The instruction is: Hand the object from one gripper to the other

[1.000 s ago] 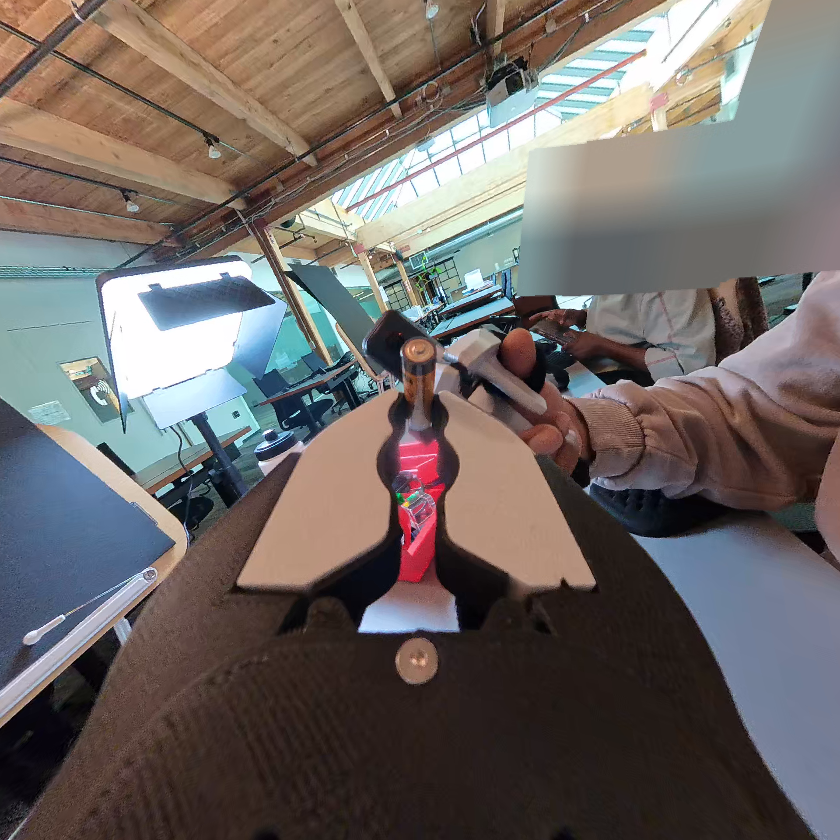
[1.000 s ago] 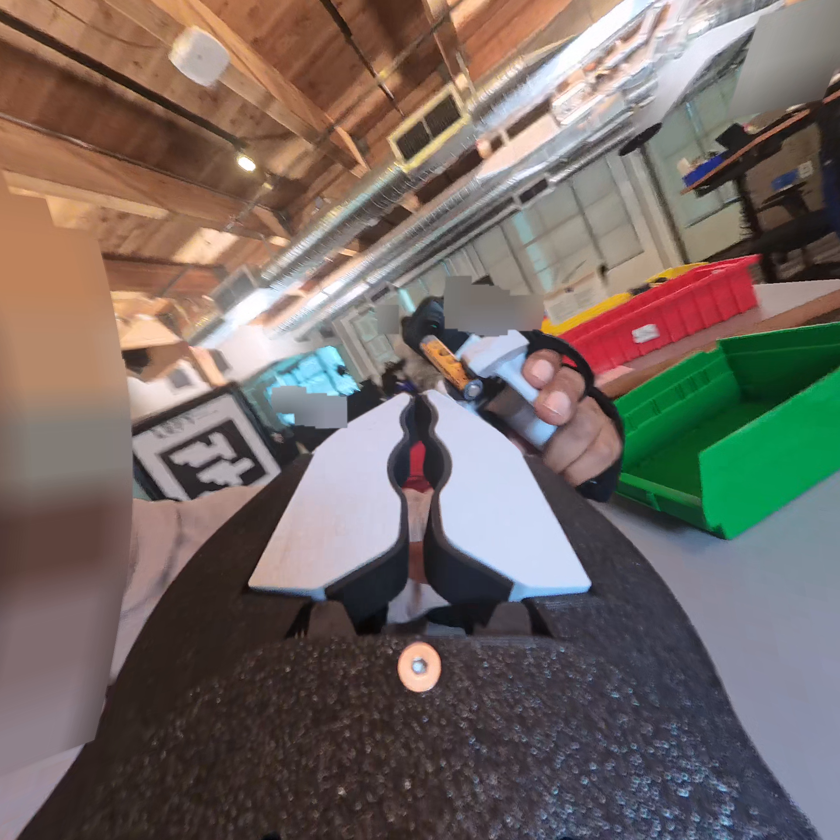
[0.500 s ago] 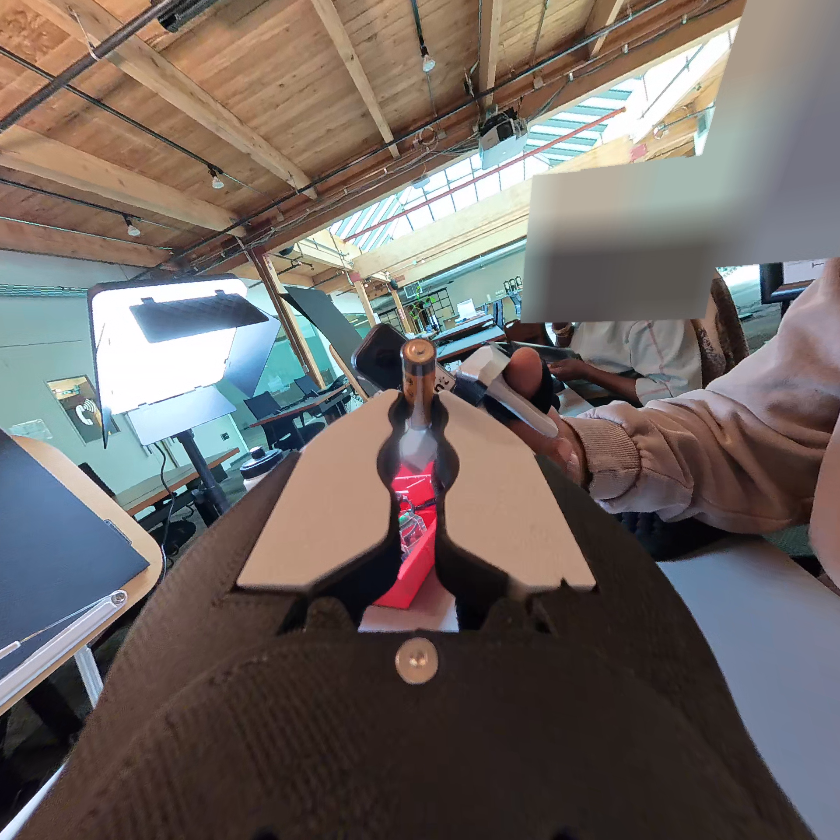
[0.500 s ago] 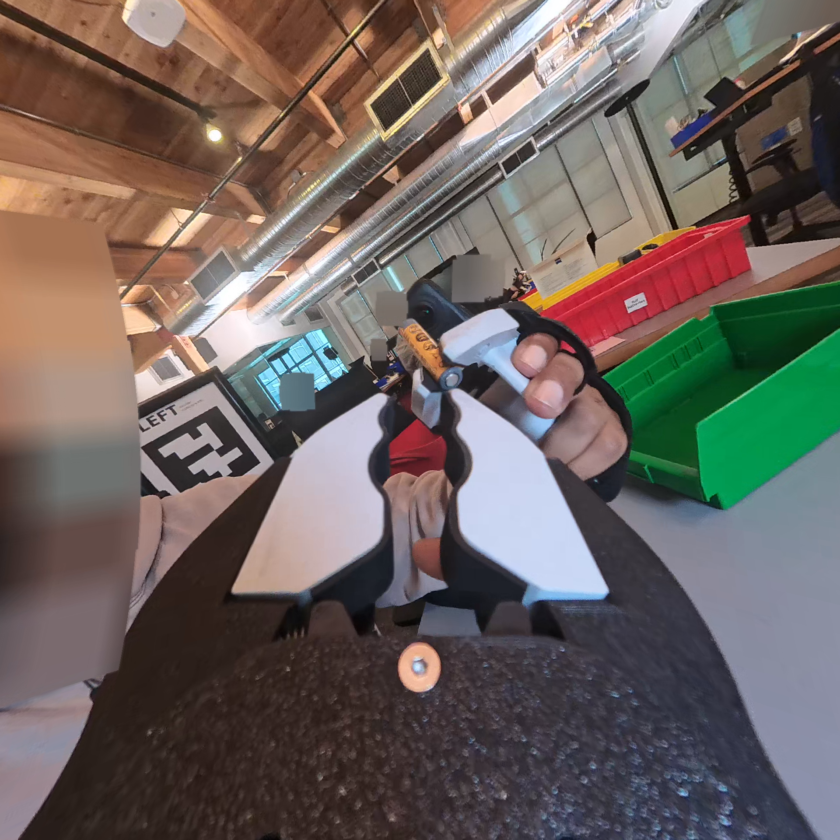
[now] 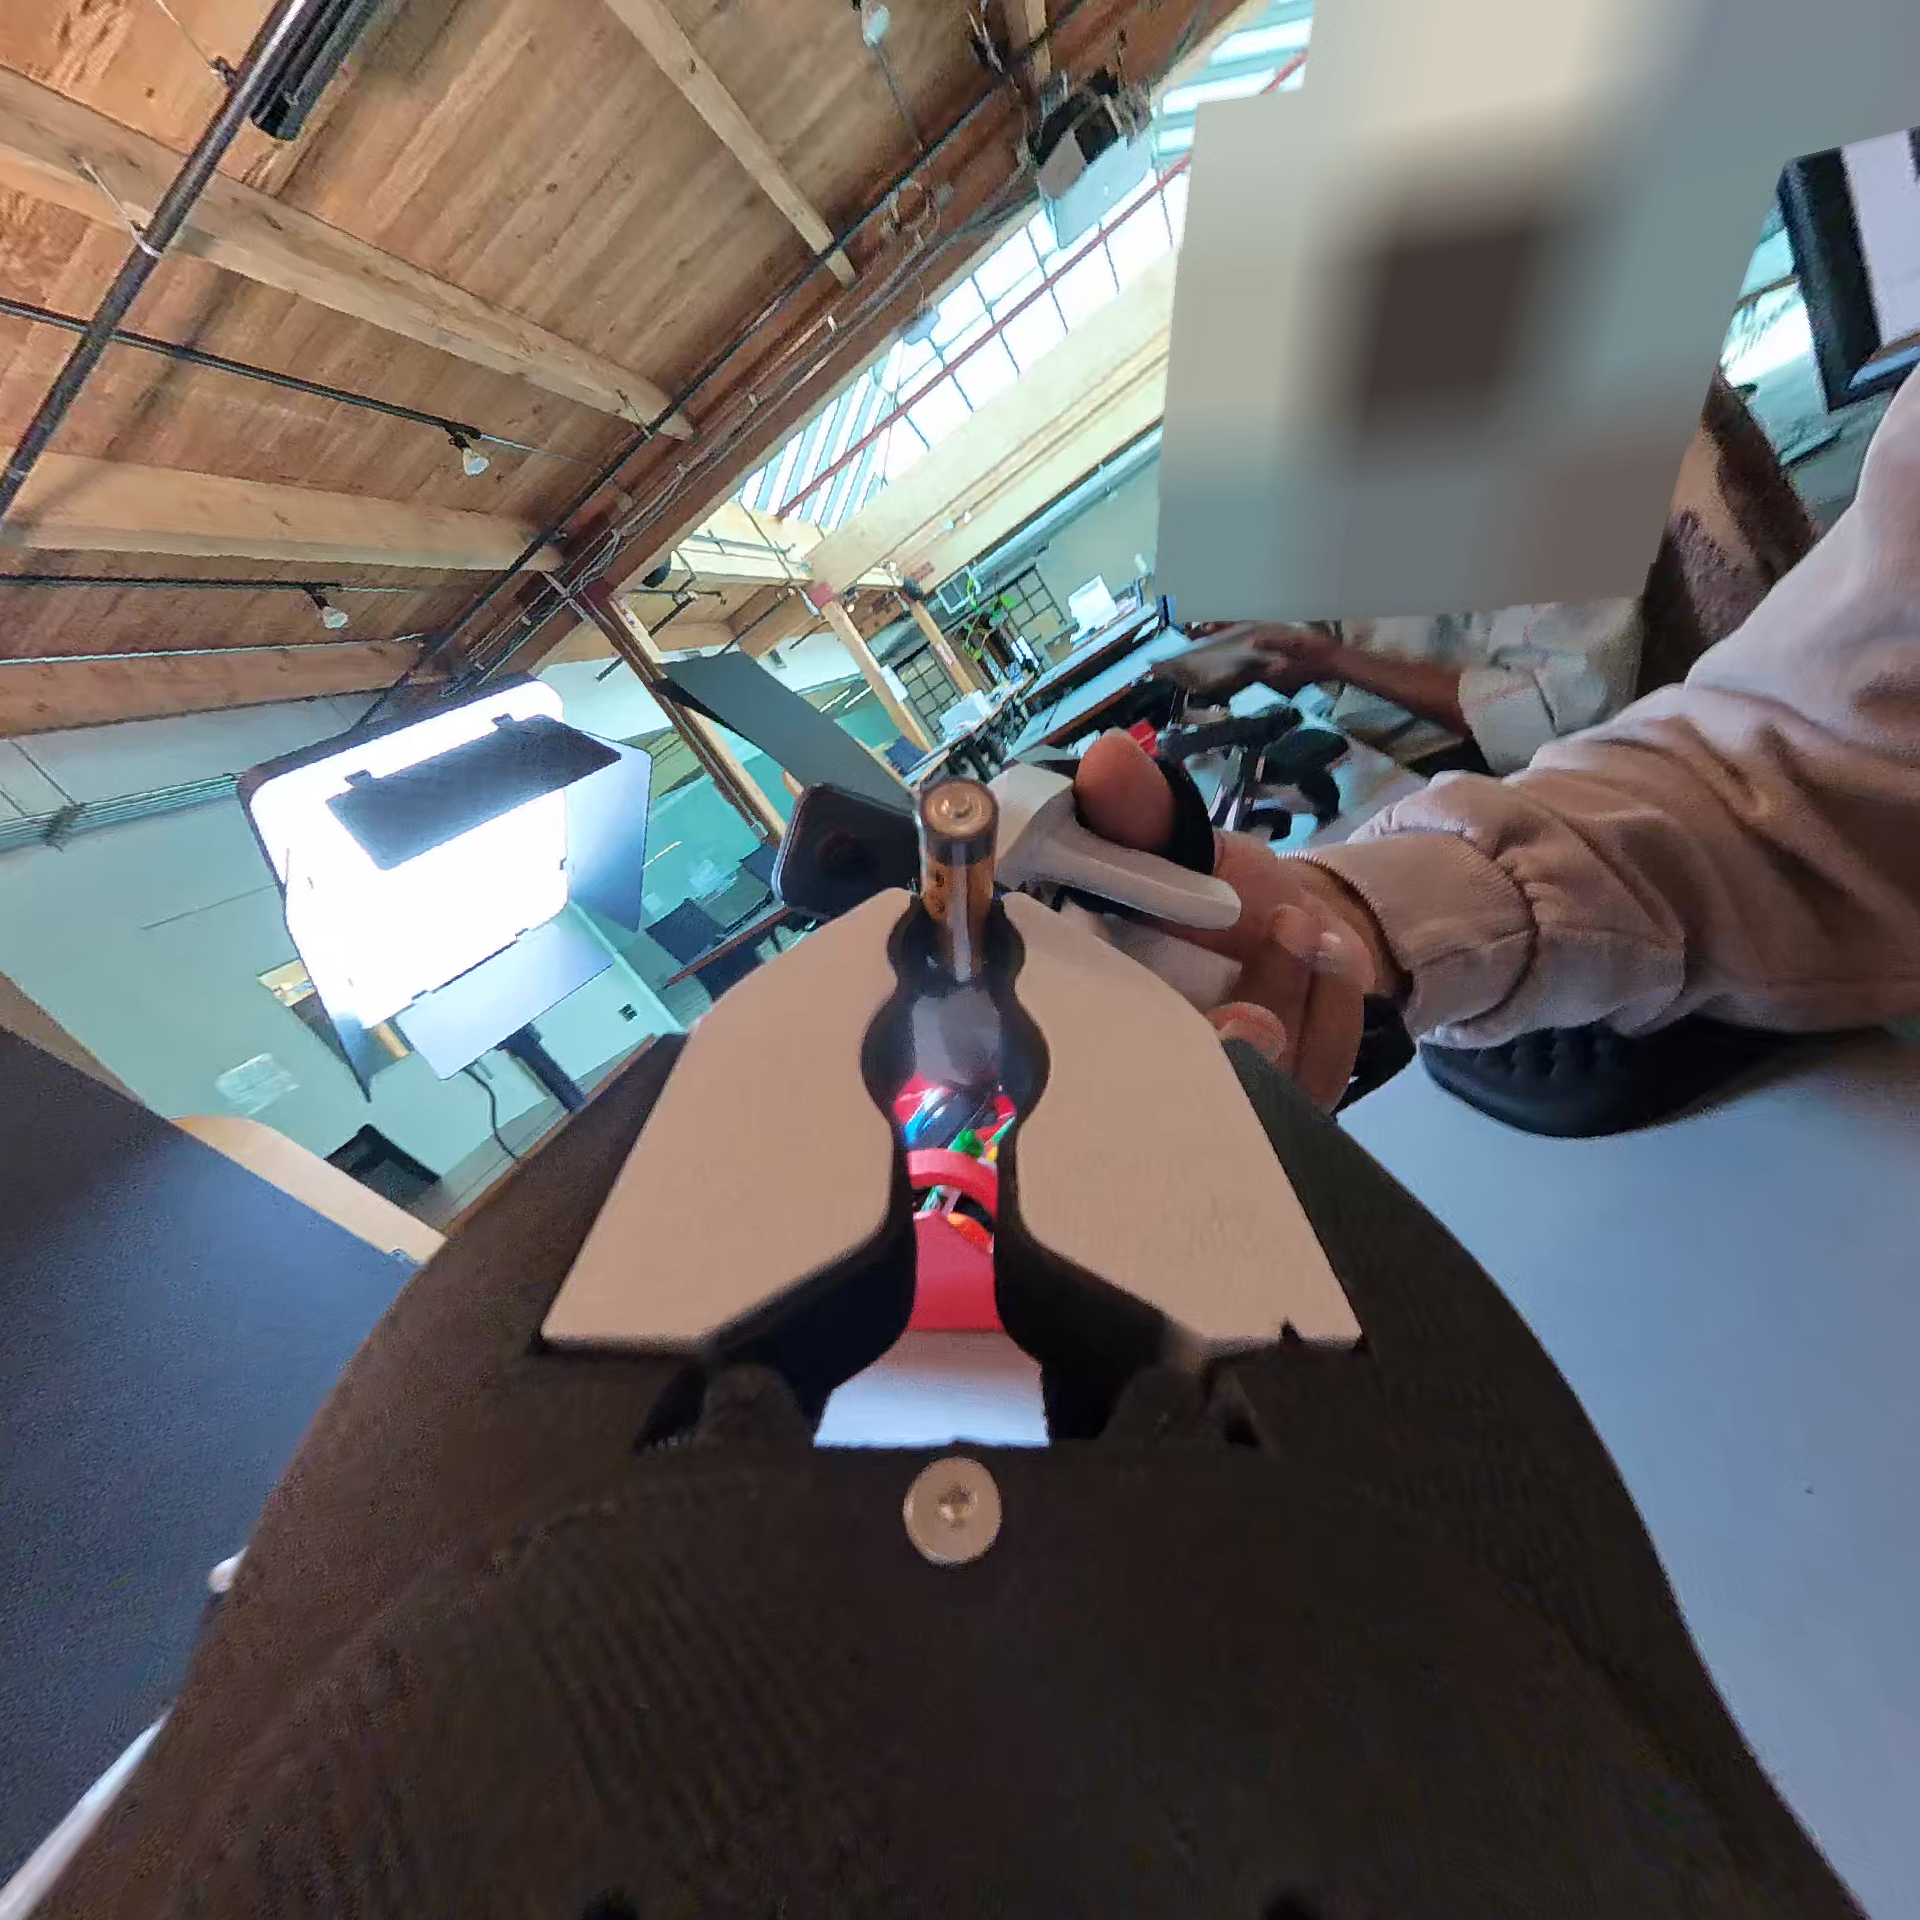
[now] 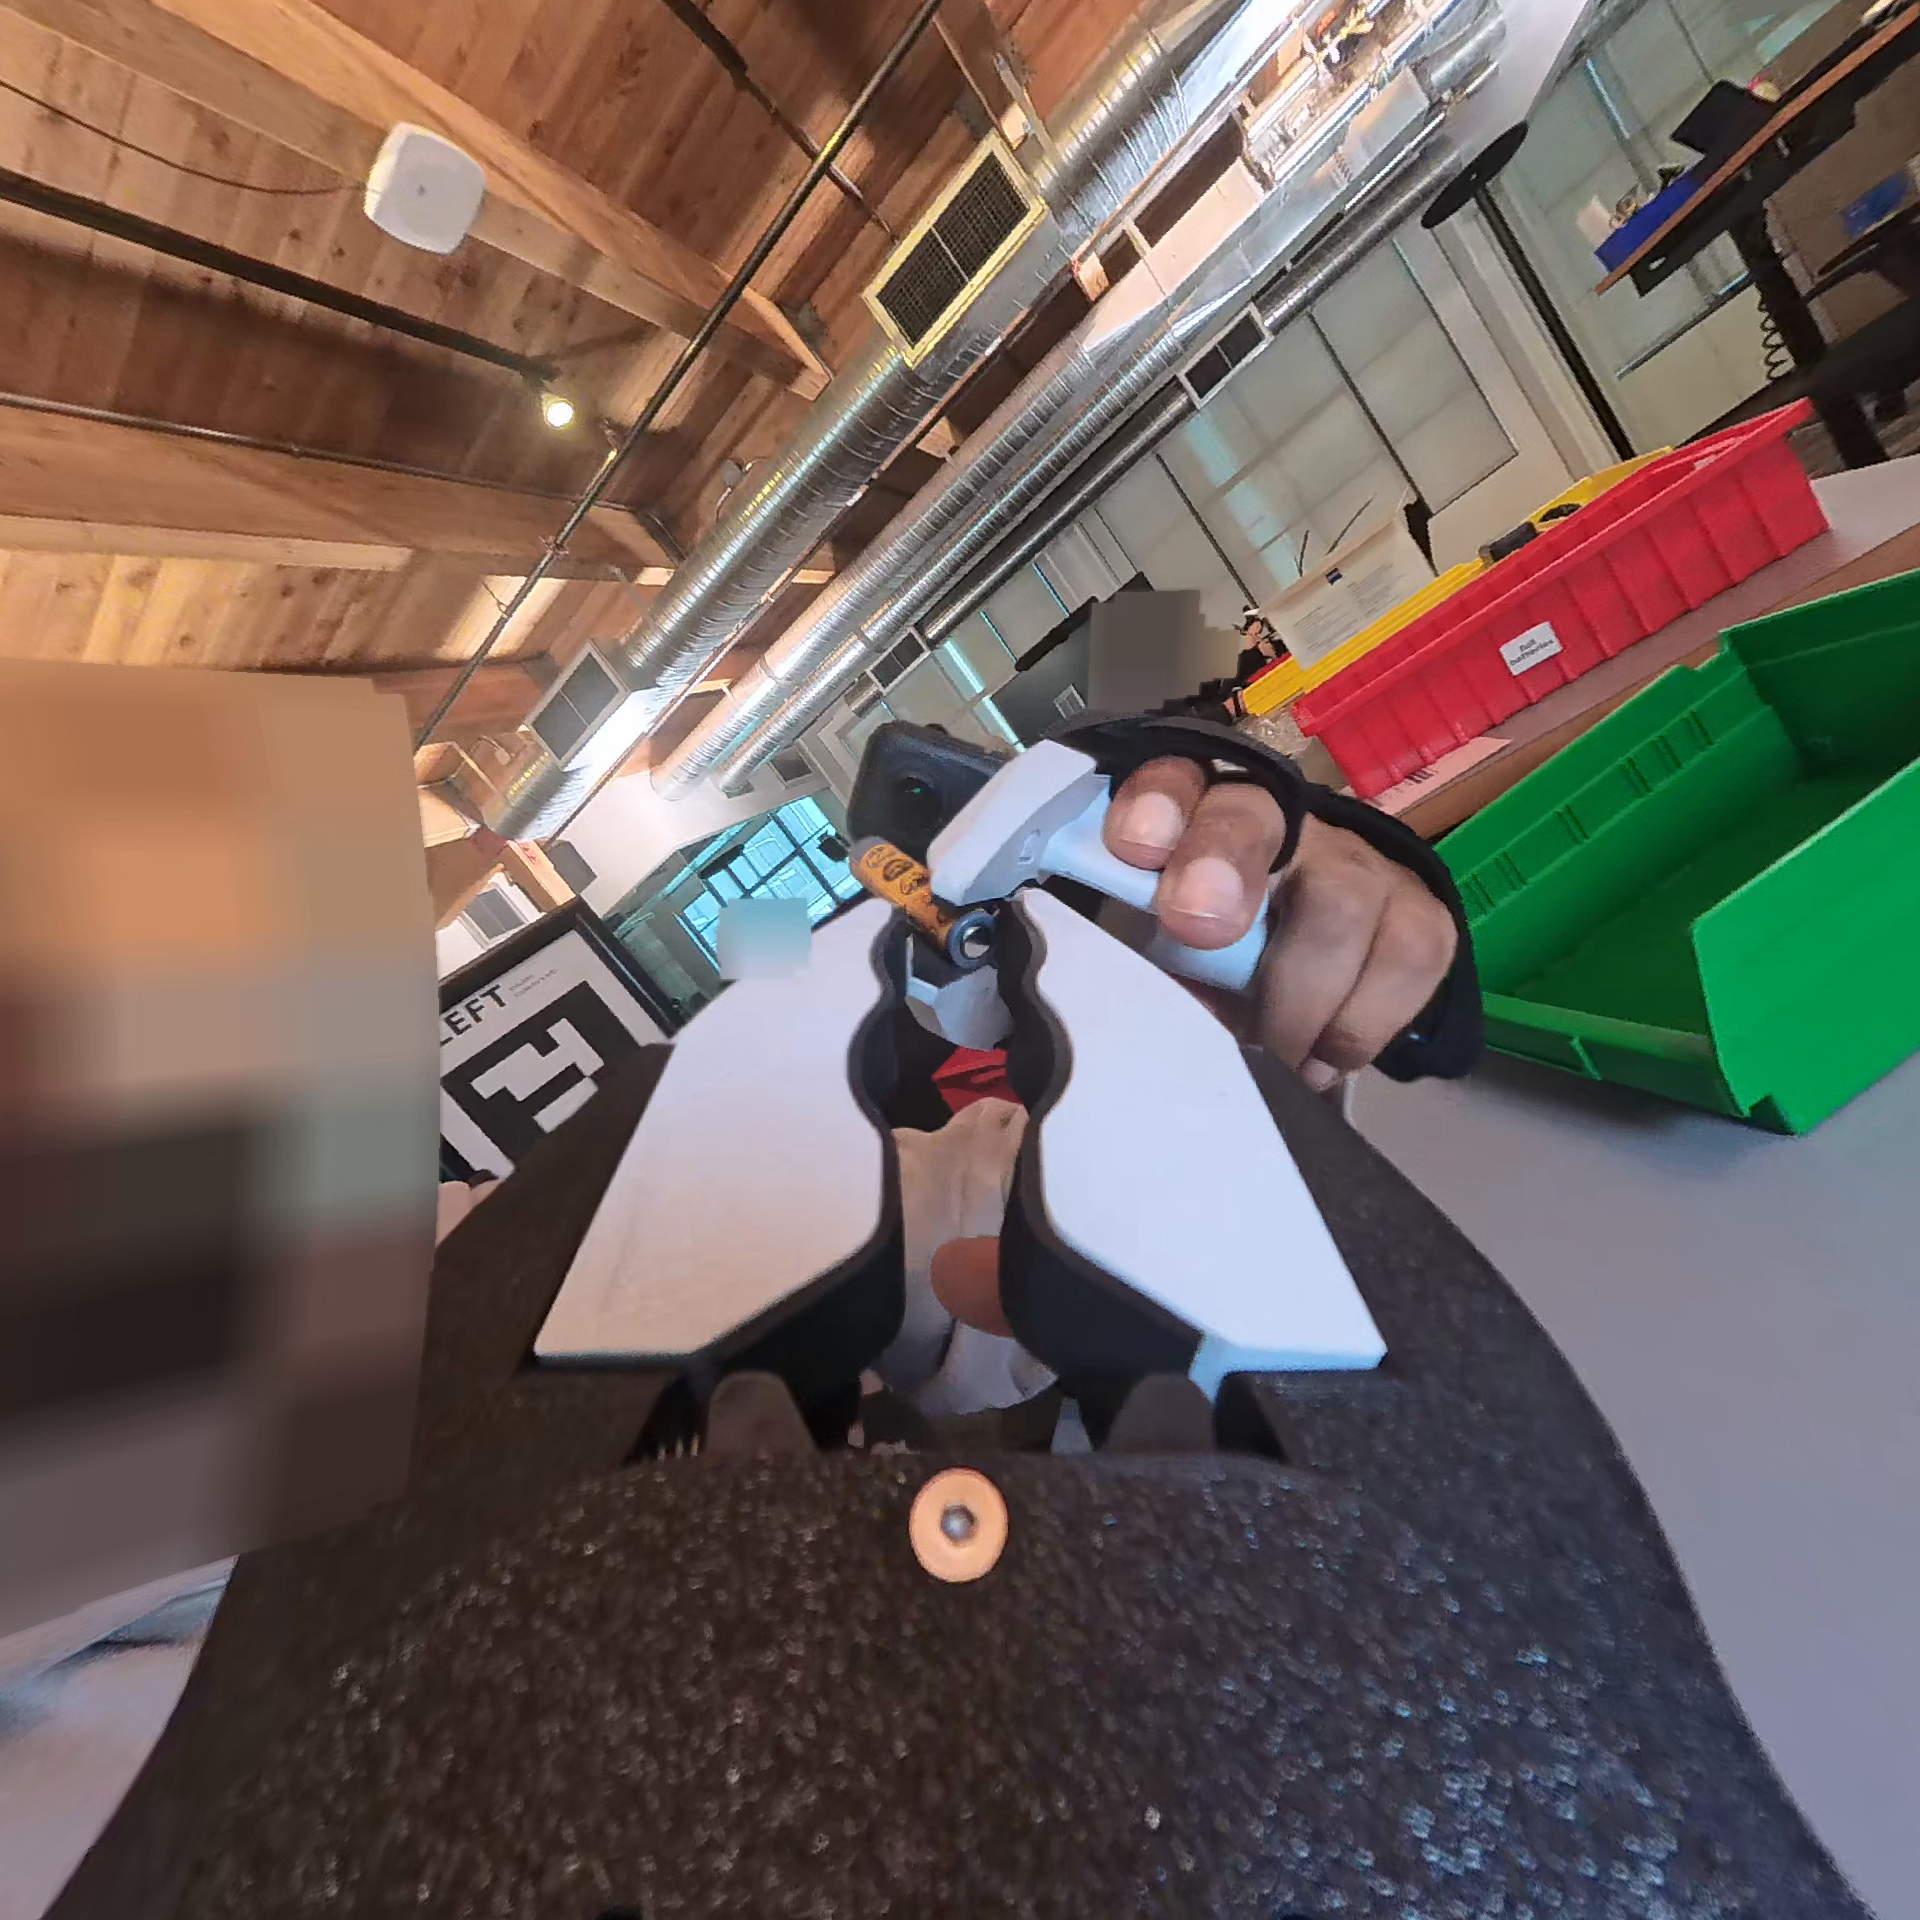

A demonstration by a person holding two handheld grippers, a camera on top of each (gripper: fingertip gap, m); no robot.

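- Battery first: a small cylindrical battery [image 5: 957, 868] with a copper-and-black wrap and a silver end cap stood nearly upright at the tips of the left gripper [image 5: 957, 914], a black textured body with two flat white finger plates.
- Those plates were drawn narrow and pinched the battery's lower part, while its capped end rose above the tips.
- Through the slot behind the tips, a red bin [image 5: 951, 1262] with small coloured items showed, partly hidden.
- Just beyond the battery, a person's hand [image 5: 1262, 945] in a pale sleeve gripped the white trigger handle of the other tool.
- From the right wrist view, the same battery [image 6: 914, 896] lay tilted, its silver end at the tips of the right gripper [image 6: 951, 920].
- The right gripper's white plates sat a little apart, with the battery's end between them; whether they pressed it could not be told.
- A second hand [image 6: 1309, 935] with a black strap held a white handle close beside the battery.
- A green plastic bin [image 6: 1704, 883] rested on the grey table [image 6: 1662, 1351] to the right, with a long red tray [image 6: 1579, 665] farther back.
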